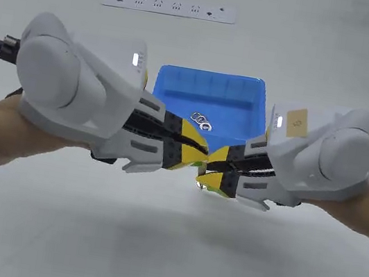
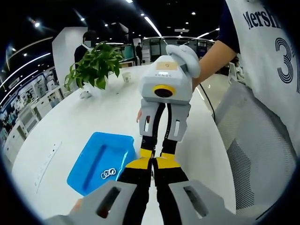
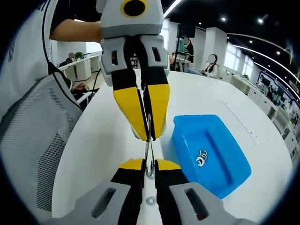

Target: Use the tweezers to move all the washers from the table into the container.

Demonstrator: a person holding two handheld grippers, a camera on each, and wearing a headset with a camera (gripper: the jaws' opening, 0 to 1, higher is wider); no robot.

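Blue container (image 1: 211, 78) rim just behind, left gripper (image 2: 152, 164) and right gripper (image 3: 150, 167) pinching tweezers (image 3: 148, 150), open table (image 1: 166, 255) around.

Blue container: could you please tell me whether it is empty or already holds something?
Not empty: a few washers lie together on the floor of the blue container, visible in the head view.

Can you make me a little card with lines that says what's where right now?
left gripper: shut on tweezers
right gripper: shut on tweezers too
container: blue, on the white table
washers in container: small cluster
washer on table: one, by the right gripper
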